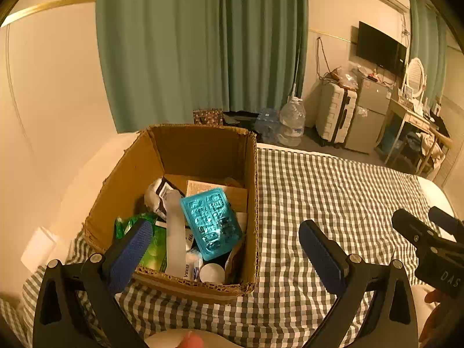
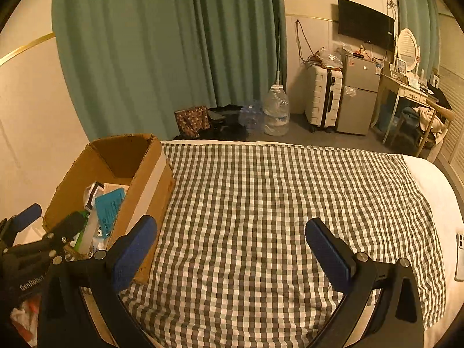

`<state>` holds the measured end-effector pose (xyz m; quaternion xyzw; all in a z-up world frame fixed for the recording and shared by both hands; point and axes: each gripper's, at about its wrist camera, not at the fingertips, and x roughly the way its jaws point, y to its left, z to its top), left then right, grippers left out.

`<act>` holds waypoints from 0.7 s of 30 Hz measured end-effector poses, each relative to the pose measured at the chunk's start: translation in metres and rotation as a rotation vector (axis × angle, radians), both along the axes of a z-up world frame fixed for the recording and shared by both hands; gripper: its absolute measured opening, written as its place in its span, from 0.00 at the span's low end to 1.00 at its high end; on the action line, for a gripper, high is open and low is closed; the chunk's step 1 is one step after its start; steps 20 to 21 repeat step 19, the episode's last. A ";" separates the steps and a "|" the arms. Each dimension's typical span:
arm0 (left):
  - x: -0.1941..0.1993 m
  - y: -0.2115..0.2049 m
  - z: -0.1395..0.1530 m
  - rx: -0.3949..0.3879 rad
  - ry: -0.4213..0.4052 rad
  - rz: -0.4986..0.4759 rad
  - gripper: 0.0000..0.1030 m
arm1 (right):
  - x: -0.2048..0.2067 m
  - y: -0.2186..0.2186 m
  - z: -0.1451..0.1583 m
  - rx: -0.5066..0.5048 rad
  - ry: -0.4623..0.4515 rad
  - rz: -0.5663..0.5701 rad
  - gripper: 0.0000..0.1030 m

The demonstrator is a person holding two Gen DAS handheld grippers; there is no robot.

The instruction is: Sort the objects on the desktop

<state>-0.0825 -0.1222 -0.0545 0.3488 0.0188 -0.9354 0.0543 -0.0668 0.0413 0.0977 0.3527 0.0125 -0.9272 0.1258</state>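
Note:
An open cardboard box [image 1: 249,179] stands on a green checked cloth [image 1: 333,191] at its left end. Inside lie a teal blister tray [image 1: 211,223], a long white strip [image 1: 175,232], a green packet [image 1: 155,249], a white round lid [image 1: 211,273] and other small items. My left gripper [image 1: 226,246] is open and empty, above the box's near edge. My right gripper [image 2: 230,242] is open and empty over the bare cloth [image 2: 275,203], right of the box [image 2: 150,179]. The right gripper also shows in the left wrist view [image 1: 426,232].
The cloth covers a white bed. A phone [image 2: 459,256] lies at the bed's right edge. Beyond the bed are green curtains [image 2: 162,58], a water jug [image 2: 277,110], a suitcase [image 2: 323,98], a small fridge [image 2: 359,92] and a desk [image 2: 406,95].

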 end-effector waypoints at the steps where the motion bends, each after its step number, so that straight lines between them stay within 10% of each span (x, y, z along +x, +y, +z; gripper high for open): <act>1: -0.001 0.000 -0.002 0.000 -0.005 -0.001 1.00 | 0.000 0.000 -0.001 0.003 -0.001 0.001 1.00; 21: 0.001 0.001 -0.016 0.003 -0.016 -0.011 1.00 | 0.004 -0.003 -0.011 0.018 -0.022 0.005 1.00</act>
